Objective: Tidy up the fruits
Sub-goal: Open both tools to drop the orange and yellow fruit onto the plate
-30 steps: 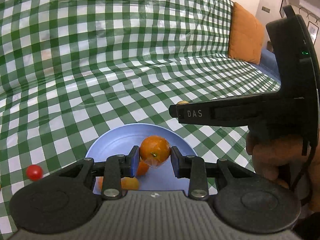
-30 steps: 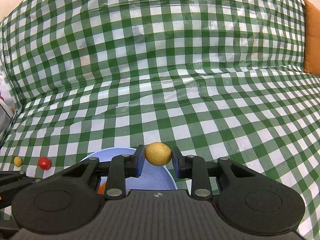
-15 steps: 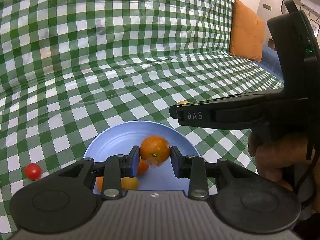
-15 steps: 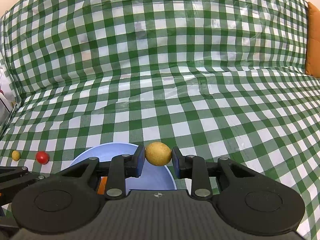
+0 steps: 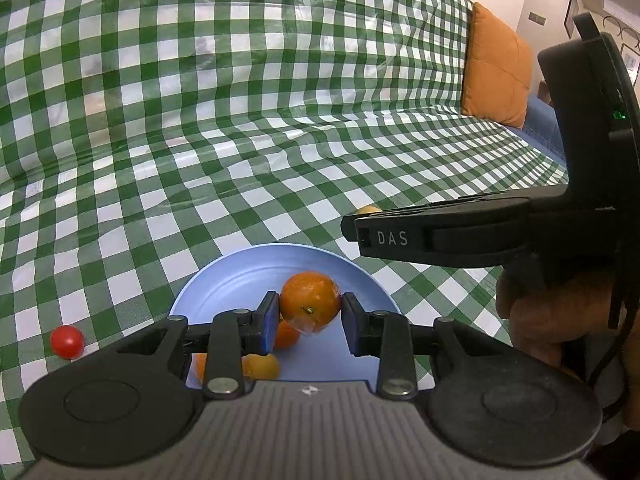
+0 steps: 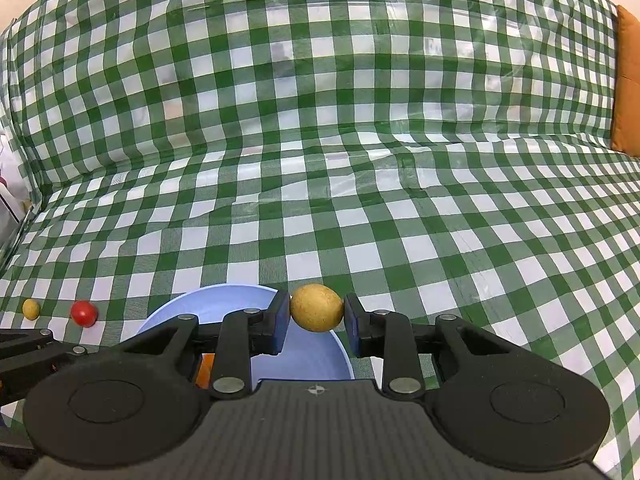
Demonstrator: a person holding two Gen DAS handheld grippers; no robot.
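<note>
While I hold both claws over the blue plate (image 5: 224,280), I look from left to right. Far to the left of the plate sit a tiny yellow fruit (image 6: 31,308) and a small red tomato (image 6: 84,313) on the checked cloth (image 6: 320,140). They look light, round and easy to squash, so I think they would roll if bumped.

My left claw (image 5: 307,322) is closed on a round orange (image 5: 310,304), right above the plate. It looks firm, with smooth skin that may slip, so holding it across its fat middle seems best. More orange fruit (image 5: 262,366) lies on the plate under it.

My right claw (image 6: 316,322) pinches a small yellow fruit (image 6: 317,308) at the plate's right rim. It looks light, and a soft squeeze should do.
</note>
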